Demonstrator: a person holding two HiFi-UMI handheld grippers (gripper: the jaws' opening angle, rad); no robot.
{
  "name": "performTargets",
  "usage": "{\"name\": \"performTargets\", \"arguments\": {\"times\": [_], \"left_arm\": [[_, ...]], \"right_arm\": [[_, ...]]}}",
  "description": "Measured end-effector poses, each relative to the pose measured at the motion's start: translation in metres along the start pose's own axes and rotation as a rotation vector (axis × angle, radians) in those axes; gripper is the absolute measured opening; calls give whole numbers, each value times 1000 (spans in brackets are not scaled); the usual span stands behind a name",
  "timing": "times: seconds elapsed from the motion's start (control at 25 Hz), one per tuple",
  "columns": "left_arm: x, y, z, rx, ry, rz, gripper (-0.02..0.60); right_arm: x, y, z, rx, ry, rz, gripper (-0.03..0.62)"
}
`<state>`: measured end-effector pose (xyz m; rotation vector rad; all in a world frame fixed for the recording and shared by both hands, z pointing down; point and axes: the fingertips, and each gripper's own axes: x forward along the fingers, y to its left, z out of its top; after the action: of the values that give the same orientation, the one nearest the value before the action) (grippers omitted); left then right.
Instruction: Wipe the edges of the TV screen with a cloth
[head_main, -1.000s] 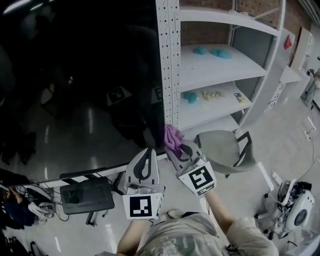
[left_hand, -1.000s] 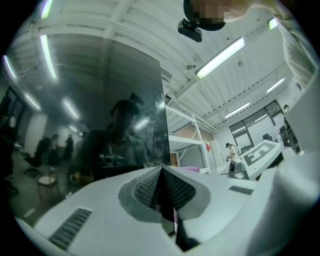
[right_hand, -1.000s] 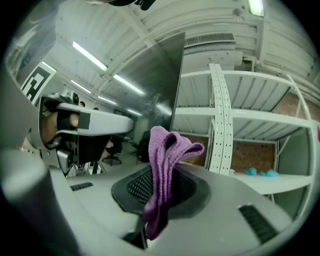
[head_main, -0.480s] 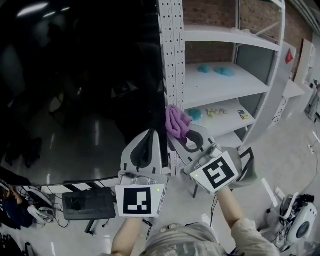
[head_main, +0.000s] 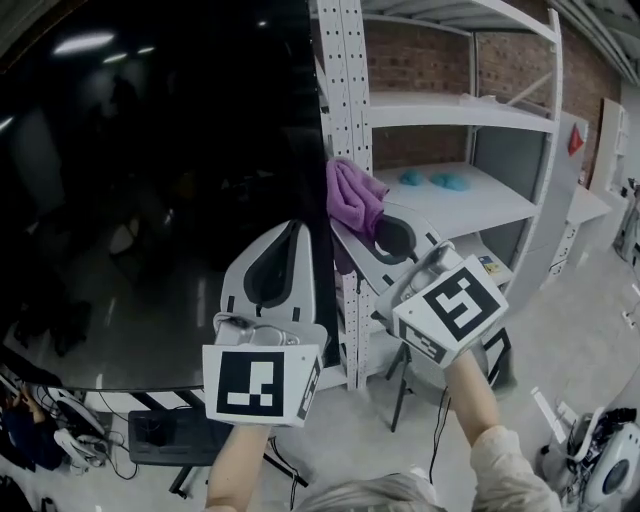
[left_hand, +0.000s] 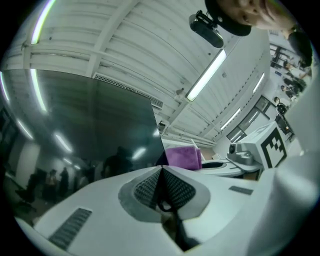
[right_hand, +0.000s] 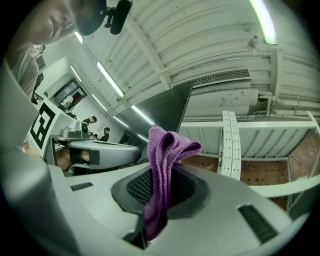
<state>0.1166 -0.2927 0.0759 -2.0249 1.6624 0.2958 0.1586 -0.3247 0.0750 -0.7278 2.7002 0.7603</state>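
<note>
The large dark TV screen (head_main: 150, 180) fills the left of the head view, its right edge (head_main: 318, 150) running down beside a white perforated upright. My right gripper (head_main: 345, 215) is shut on a purple cloth (head_main: 352, 198), and the cloth bunches up against that right edge about halfway up. From the right gripper view the cloth (right_hand: 164, 170) hangs pinched between the jaws, with the screen's corner (right_hand: 170, 107) beyond. My left gripper (head_main: 290, 228) is shut on nothing, its tip in front of the screen just left of the cloth (left_hand: 183, 156).
A white metal shelf unit (head_main: 460, 110) stands right of the screen, with small teal items (head_main: 435, 180) on one shelf. A grey chair (head_main: 490, 350) sits below on the floor. Cables and a dark case (head_main: 150, 430) lie under the screen.
Both grippers have risen along the screen's right edge, the cloth going from near the bottom corner to about mid-height. The head view has tilted upward with them.
</note>
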Motion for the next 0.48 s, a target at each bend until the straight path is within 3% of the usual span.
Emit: {"name": "performTargets", "arguments": {"times": [0.2,0.48], "left_arm": [[22,16,35,55,-57,33,15],[48,36,96,70,-119,-4,15]], "right_arm": [[20,-29,47,-64,-75,-22,51],[53,-60,131,-228,-142,-25,51]]}}
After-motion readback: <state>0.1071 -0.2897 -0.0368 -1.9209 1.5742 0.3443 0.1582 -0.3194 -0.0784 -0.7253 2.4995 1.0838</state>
